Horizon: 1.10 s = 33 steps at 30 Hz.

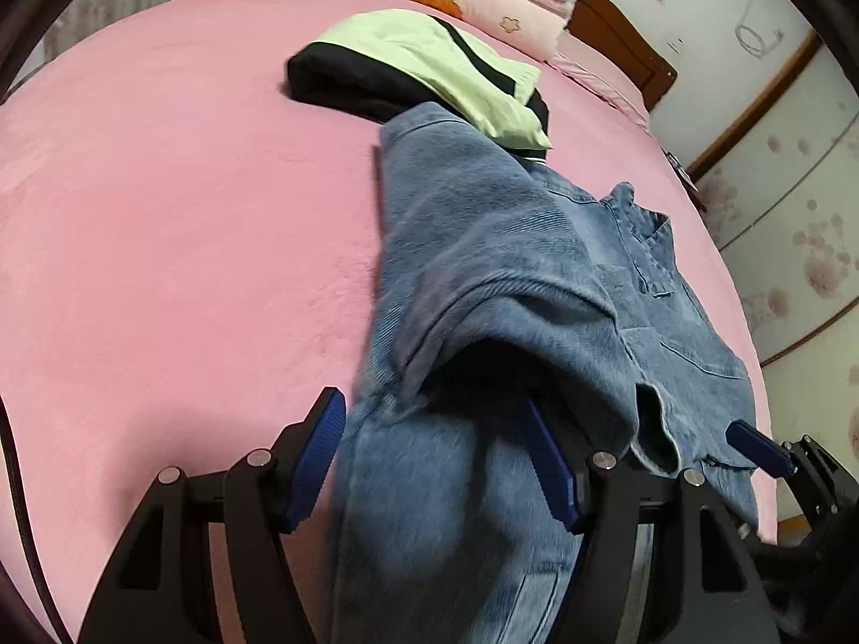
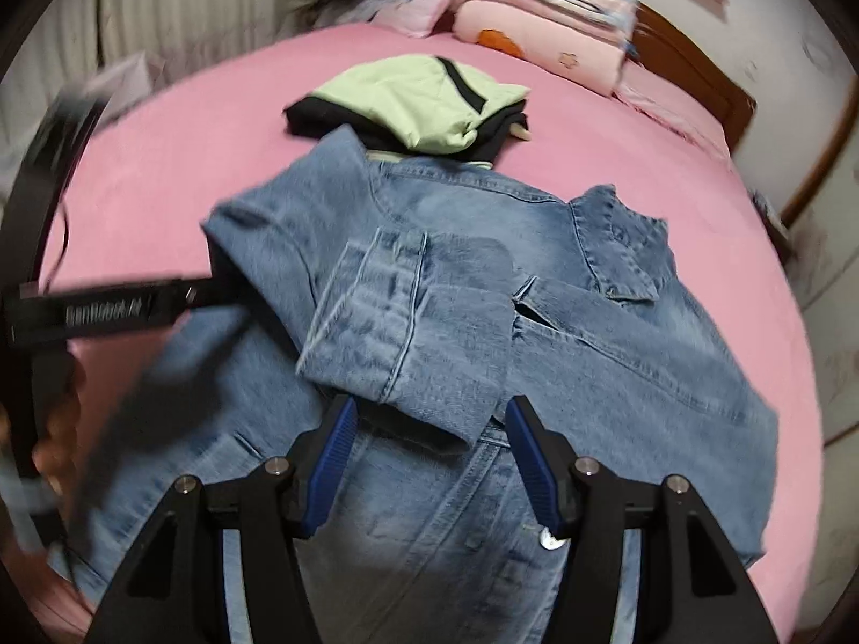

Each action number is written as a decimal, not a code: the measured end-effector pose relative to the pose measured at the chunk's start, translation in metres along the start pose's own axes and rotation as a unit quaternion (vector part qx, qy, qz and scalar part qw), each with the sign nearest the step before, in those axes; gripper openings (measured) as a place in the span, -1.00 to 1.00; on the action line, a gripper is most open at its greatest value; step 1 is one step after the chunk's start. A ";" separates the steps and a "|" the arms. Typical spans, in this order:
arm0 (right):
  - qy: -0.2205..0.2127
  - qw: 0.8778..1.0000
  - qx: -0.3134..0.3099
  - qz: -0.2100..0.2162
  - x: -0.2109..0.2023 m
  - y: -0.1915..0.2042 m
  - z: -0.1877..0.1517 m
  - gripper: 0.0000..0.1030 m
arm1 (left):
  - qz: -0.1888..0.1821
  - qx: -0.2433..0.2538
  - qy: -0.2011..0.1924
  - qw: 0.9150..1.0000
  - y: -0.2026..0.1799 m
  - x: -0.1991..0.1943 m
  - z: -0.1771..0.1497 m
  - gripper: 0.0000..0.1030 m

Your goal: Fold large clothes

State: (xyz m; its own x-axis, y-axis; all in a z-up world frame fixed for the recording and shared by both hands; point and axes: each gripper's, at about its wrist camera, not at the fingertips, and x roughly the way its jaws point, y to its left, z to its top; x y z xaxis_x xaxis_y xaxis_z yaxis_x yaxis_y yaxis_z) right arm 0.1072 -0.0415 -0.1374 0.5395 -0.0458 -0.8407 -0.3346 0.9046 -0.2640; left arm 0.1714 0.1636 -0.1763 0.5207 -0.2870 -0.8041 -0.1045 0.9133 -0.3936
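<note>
1. We are holding our left gripper (image 1: 435, 461) low over the bed, its blue pads (image 1: 314, 467) standing wide apart with a fold of the denim jacket (image 1: 483, 279) running between them; the cloth is lying loose in the gap, not pinched.
2. We are keeping our right gripper (image 2: 429, 461) spread just as wide above the jacket's (image 2: 537, 354) front, and the folded-over sleeve cuff (image 2: 397, 333) is sitting just ahead of its pads (image 2: 333, 461), gripped by neither.
3. The jacket is lying across the pink bed sheet (image 1: 161, 214), collar (image 2: 617, 241) toward the right, one sleeve laid over the chest.
4. Beyond it, a folded green and black garment (image 2: 413, 102) is resting on the sheet, touching the jacket's far edge.
5. Pink pillows (image 2: 537, 27) are sitting against the wooden headboard (image 2: 692, 80) farther back.
6. In the right view, our left gripper's black body (image 2: 96, 311) is showing blurred at the left.
</note>
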 end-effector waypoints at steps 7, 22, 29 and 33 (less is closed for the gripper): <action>-0.006 0.998 -0.046 -0.040 0.025 0.016 0.012 0.13 | 0.000 -0.028 -0.008 1.000 0.002 0.026 0.016 0.16; -0.096 0.949 0.286 -0.093 -0.016 -0.165 0.001 -0.81 | 0.021 -0.051 -0.002 0.998 0.010 0.040 0.016 -0.56; 0.054 0.917 0.395 0.009 0.058 -0.198 -0.106 -0.34 | 0.063 -0.006 0.005 0.998 -0.005 0.046 0.016 -0.52; 0.023 0.915 0.403 0.013 0.033 -0.210 -0.108 0.01 | 0.060 -0.007 0.008 0.998 -0.002 0.047 0.015 -0.50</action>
State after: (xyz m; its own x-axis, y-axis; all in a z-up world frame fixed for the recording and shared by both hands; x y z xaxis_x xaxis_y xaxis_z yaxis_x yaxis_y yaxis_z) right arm 0.1116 -0.2788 -0.1607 0.4994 -0.0208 -0.8661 0.3425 0.9230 0.1753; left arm 0.2093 0.1526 -0.2066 0.4908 -0.1801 -0.8524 -0.1776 0.9372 -0.3003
